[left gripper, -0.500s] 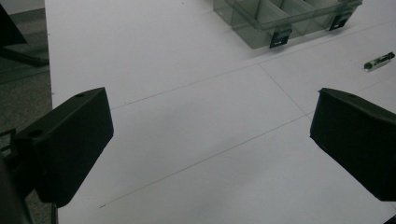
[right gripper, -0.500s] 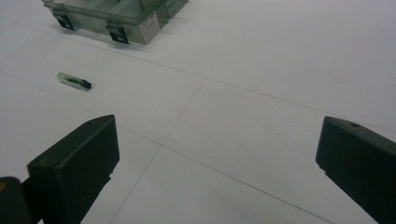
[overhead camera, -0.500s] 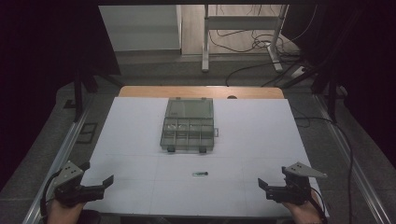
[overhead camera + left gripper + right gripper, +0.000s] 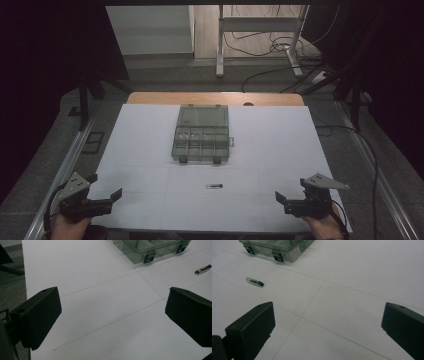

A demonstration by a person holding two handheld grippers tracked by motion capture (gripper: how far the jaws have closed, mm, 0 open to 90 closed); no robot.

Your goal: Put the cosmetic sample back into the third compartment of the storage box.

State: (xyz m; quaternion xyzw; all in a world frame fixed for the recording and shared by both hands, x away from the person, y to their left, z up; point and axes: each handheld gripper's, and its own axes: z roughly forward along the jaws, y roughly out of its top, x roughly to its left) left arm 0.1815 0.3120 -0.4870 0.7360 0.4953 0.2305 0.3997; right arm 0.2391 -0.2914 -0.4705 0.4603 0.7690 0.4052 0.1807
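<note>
A clear plastic compartment box (image 4: 201,133) with its lid shut and two dark latches lies in the middle of the white table (image 4: 150,150). A small clear tube with a dark tip (image 4: 214,186) lies on the table in front of the box. My left gripper (image 4: 116,196) rests at the near left corner, jaws wide apart and empty. At the near right corner my right gripper (image 4: 279,198) also stands open with nothing between its jaws. The left gripper view shows the box (image 4: 150,247) and the tube (image 4: 203,269) far right. The right gripper view has the box (image 4: 277,247) and the tube (image 4: 254,281) upper left.
The white table top ends in a wooden strip (image 4: 215,98) at the far edge. Metal rails (image 4: 70,160) run along both sides. Beyond the table stand a frame leg (image 4: 219,45) and loose cables (image 4: 270,47) on the floor.
</note>
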